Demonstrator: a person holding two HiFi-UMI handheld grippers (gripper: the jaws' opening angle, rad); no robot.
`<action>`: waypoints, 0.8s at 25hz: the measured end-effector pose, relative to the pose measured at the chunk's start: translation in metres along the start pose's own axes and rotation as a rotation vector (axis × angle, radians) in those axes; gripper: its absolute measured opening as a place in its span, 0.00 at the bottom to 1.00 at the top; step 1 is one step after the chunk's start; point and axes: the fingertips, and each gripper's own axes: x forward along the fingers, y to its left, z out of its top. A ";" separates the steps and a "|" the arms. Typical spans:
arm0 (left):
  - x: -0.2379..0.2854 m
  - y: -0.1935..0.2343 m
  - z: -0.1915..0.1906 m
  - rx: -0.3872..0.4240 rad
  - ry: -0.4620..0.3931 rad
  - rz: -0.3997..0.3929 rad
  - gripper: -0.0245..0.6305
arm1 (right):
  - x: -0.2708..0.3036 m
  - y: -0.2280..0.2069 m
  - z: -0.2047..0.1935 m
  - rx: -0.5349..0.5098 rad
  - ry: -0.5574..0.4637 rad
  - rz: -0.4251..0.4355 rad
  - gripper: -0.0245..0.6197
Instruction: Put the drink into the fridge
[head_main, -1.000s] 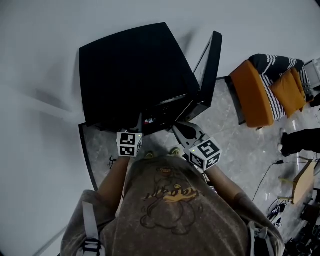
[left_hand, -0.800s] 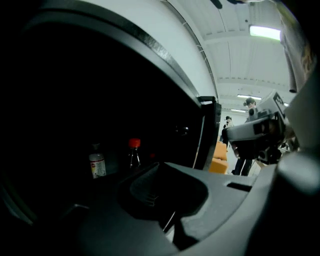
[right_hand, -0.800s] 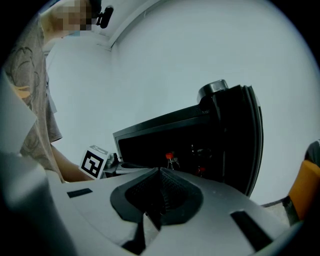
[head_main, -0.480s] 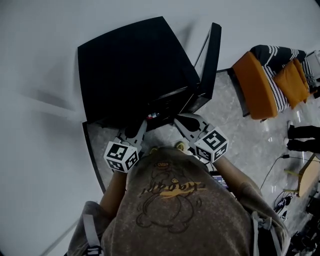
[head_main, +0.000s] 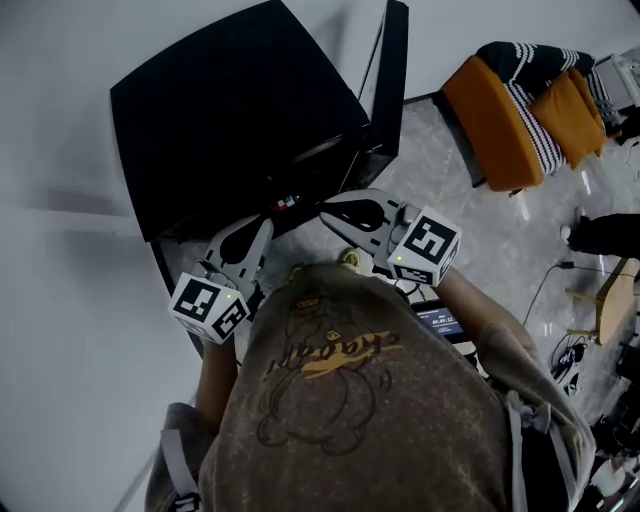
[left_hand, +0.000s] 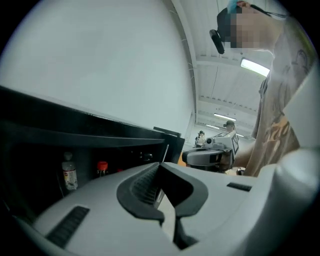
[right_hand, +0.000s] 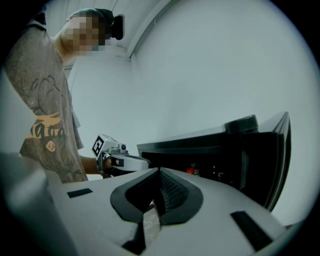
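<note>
Left gripper (left_hand: 161, 189): jaws pressed together, nothing between. Right gripper (right_hand: 157, 199): jaws together, empty. Both held just before black box-shaped fridge (head_main: 230, 120), black door (head_main: 391, 70) open. Clear labelled drink bottle (left_hand: 69, 173) and red-capped bottle (left_hand: 102, 168) upright inside fridge, near each other, clear of grippers.
</note>
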 end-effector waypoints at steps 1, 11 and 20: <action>0.001 -0.001 -0.001 -0.009 -0.001 -0.004 0.04 | 0.000 0.002 0.001 0.000 -0.001 0.014 0.07; 0.011 -0.003 -0.019 -0.061 0.030 -0.036 0.04 | 0.009 0.015 -0.008 0.003 0.021 0.108 0.07; 0.015 -0.007 -0.031 -0.053 0.074 -0.050 0.04 | 0.011 0.012 -0.013 0.003 0.037 0.118 0.07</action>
